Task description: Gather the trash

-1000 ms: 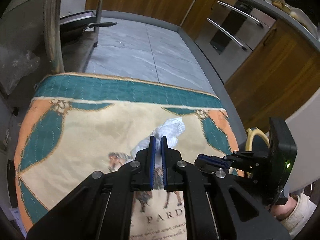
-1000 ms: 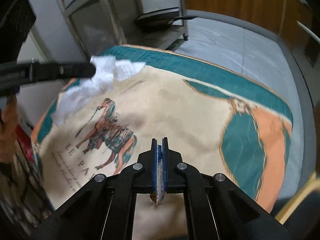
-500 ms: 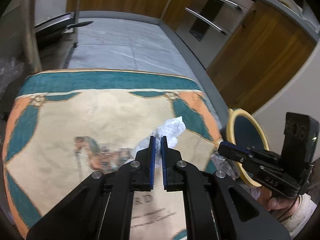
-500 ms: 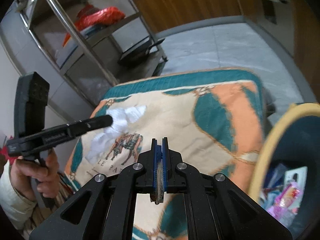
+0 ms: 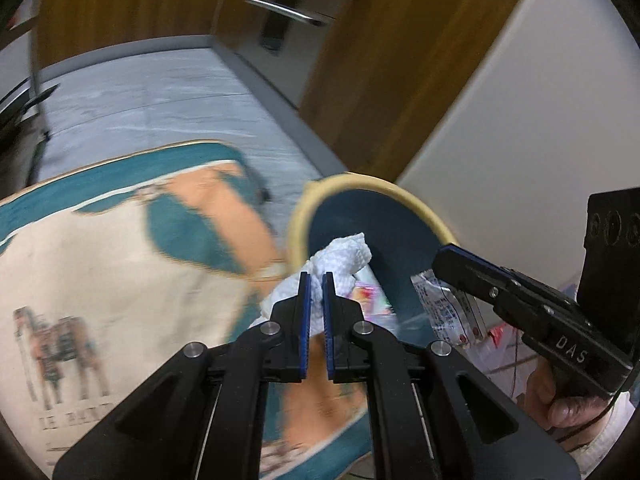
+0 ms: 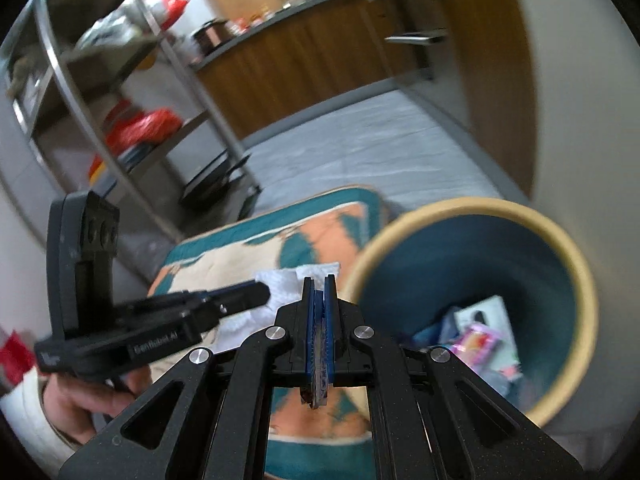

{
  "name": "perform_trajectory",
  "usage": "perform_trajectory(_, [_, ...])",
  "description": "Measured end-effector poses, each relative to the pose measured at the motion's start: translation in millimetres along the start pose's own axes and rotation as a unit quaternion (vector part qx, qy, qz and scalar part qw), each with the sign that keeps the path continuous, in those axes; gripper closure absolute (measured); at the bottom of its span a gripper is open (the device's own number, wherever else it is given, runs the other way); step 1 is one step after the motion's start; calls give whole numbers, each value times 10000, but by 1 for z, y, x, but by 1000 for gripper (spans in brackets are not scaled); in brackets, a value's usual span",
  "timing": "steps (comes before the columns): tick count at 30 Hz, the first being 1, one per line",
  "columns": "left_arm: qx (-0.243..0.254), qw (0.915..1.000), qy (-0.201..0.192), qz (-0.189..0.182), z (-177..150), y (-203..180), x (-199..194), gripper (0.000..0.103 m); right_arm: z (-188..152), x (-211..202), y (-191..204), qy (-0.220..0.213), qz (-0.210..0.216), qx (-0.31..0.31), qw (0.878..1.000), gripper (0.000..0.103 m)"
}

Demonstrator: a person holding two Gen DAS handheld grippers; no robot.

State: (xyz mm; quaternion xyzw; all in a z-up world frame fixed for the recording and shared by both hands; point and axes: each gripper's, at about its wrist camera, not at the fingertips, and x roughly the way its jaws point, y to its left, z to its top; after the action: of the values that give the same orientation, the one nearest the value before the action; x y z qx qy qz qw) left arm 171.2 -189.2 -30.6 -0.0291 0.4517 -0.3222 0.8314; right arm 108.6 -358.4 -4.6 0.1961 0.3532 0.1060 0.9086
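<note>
One crumpled white paper tissue [image 5: 338, 258] is pinched between the blue pads of the left tool [image 5: 316, 280], whose jaws are closed on it; the tissue bulges past the fingertips and hangs at the near rim of the bin, partly over its mouth. One clear crinkled plastic wrapper with red print [image 5: 444, 304] is clamped in the right tool [image 5: 442, 258], also closed, and from the left wrist view it hangs over the bin's opening; in the right wrist view only a thin strip of it shows, squeezed between the blue pads [image 6: 319, 344]. One round bin with a cream rim and dark blue inside [image 6: 576, 268] stands beside the table, and several bright pieces of packaging [image 6: 478, 340] already lie at its bottom, too blurred to count. The table carries a cloth of cream, teal and orange with a printed horse [image 5: 60, 344] and lettering; its corner lies just beside the bin's rim. Each tool is held by one hand: the right hand [image 5: 568, 404] low at the picture's edge with a pale sleeve, the left hand [image 6: 100, 396] likewise. Behind are grey floor tiles [image 5: 160, 108], wooden cabinet fronts with metal handles [image 5: 286, 10], a white wall, and a metal shelf rack [image 6: 132, 92] holding red bags and a dark pan.
</note>
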Motion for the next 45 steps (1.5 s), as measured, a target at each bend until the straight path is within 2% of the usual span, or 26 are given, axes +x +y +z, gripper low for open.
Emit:
perform_trajectory(4, [247, 9997, 53, -59, 3, -32, 21, 98, 0, -19, -32, -190, -116, 423, 9989, 98])
perform_trajectory(11, [476, 9988, 125, -38, 7, -62, 57, 98, -1, -24, -75, -361, -299, 1038, 9935, 98])
perform_trajectory(17, [678, 9974, 255, 66, 5, -71, 84, 97, -2, -8, -96, -215, -516, 1280, 9902, 96])
perform_trajectory(19, [629, 9974, 363, 24, 3, -67, 89, 94, -5, -1, -100, -89, -561, 1329, 9895, 96])
perform_trajectory(20, [623, 9973, 378, 11, 3, -65, 90, 92, -6, 3, -102, -14, -575, 1360, 9890, 91])
perform_trajectory(21, [615, 9974, 388, 6, 4, -63, 89, 91, -7, 6, -102, 55, -608, 1371, 9887, 82])
perform_trajectory(24, [542, 9979, 343, -118, 7, -57, 82, 77, -8, 7, -97, 71, -593, 1297, 9897, 66])
perform_trajectory(26, [591, 9978, 265, -119, 9, -56, 77, 55, -7, 3, -93, 36, -640, 1189, 9908, 66])
perform_trajectory(29, [746, 9972, 98, 1, 8, -55, 65, 38, -8, -8, -84, -48, -740, 1031, 9919, 64])
perform_trajectory(38, [1037, 9944, -78, 209, -1, -46, 28, 12, -21, -50, -55, -339, -1221, 387, 9912, 38])
perform_trajectory(42, [1133, 9926, -195, 388, -9, -51, 8, 7, -37, -66, -44, -373, -1514, 75, 9877, 26])
perform_trajectory(45, [1026, 9909, -452, 744, -18, -55, -7, 6, -46, -79, -38, -471, -1631, -64, 9855, 21])
